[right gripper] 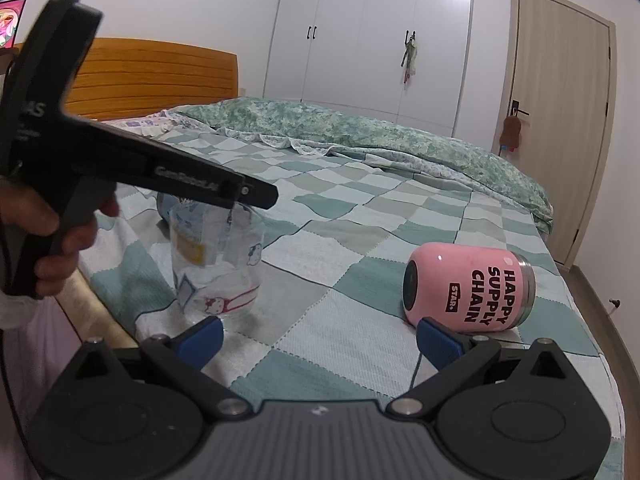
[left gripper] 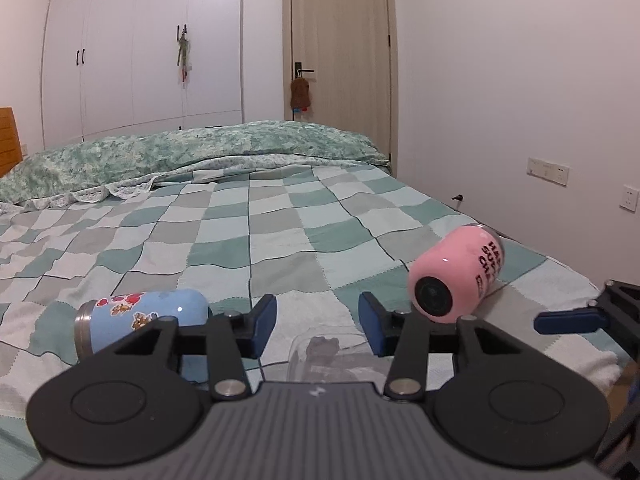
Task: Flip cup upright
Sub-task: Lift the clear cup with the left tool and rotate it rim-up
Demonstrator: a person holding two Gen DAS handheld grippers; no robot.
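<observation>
Lying sideways: blue cup [left gripper: 144, 318], left-view only

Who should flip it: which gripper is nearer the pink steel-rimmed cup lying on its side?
Right. The right gripper sits just before the cup; the left gripper hovers over the clear glass, farther off.

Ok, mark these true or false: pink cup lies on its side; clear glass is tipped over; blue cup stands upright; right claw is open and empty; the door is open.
1. The pink cup lies on its side on the bed. True.
2. The clear glass is tipped over. False: it stands upright, under the left claw.
3. The blue cup stands upright. False: it lies on its side.
4. The right claw is open and empty. True.
5. The door is open. False: it is closed.
</observation>
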